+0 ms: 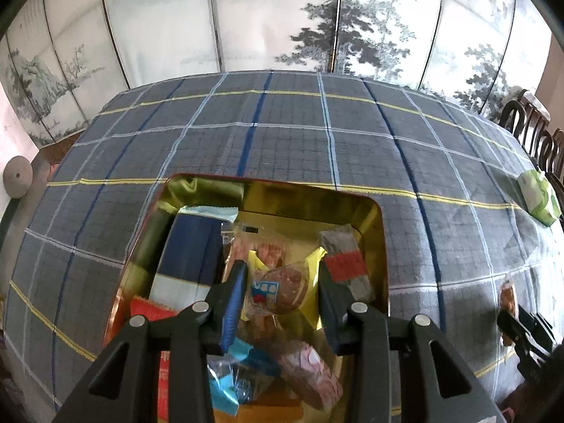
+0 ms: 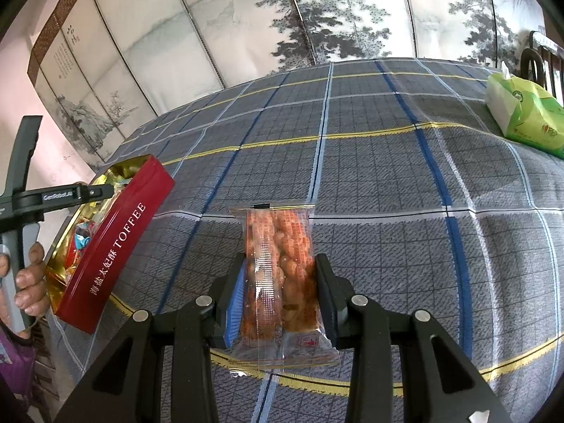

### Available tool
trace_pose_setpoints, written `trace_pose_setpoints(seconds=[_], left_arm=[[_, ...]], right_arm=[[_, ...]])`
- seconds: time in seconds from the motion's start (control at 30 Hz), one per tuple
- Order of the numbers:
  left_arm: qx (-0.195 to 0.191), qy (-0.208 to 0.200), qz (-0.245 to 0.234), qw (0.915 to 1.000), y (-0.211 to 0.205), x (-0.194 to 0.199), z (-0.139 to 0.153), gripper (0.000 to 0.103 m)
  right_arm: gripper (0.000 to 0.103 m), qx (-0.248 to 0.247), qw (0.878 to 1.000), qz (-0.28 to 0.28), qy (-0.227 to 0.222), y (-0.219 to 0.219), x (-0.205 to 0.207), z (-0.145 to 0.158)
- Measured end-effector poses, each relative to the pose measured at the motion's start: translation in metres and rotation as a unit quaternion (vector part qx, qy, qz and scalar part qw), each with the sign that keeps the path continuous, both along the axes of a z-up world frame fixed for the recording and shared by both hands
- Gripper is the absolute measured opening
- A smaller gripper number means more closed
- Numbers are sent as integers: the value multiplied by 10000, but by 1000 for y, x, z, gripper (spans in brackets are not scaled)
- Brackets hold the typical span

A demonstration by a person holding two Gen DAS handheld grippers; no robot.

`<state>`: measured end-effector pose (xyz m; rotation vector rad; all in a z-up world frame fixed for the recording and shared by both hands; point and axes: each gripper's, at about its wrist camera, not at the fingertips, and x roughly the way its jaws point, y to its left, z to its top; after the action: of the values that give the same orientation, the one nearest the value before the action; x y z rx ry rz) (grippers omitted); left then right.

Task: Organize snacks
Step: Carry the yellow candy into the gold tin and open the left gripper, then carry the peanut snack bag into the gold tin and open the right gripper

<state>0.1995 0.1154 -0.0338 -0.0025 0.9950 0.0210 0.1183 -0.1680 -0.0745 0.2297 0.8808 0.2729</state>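
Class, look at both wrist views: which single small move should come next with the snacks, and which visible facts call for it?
Probably the left tongs should let go of the clear-wrapped round pastry they hold over the red, gold-lined toffee tin, since it already hangs above the other snacks. The right tongs grip a clear packet of orange peanuts over the grey plaid tablecloth, away from the tin.

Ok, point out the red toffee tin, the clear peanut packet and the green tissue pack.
Red rectangular metal toffee tin point(image 2: 116, 243), right wrist view, lettered side wall.
Clear plastic peanut packet point(image 2: 280, 268), right wrist view, packet's middle.
Green plastic tissue pack point(image 2: 525, 116), right wrist view, its front face.
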Motion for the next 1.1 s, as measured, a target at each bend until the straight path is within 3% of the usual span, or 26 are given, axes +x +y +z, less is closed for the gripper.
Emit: trace_pose_setpoints(seconds=[0.7, 0.93, 1.1], left_arm=[[85, 324, -76, 9994, -4, 13, -10, 46], [-85, 76, 168, 9998, 7, -1, 2, 47], [-177, -150, 311, 9992, 17, -23, 17, 58]], right_arm=[[34, 2, 10000, 8, 15, 0, 1, 0], [34, 1, 10000, 7, 14, -1, 1, 0], [35, -11, 10000, -6, 6, 0, 1, -1]])
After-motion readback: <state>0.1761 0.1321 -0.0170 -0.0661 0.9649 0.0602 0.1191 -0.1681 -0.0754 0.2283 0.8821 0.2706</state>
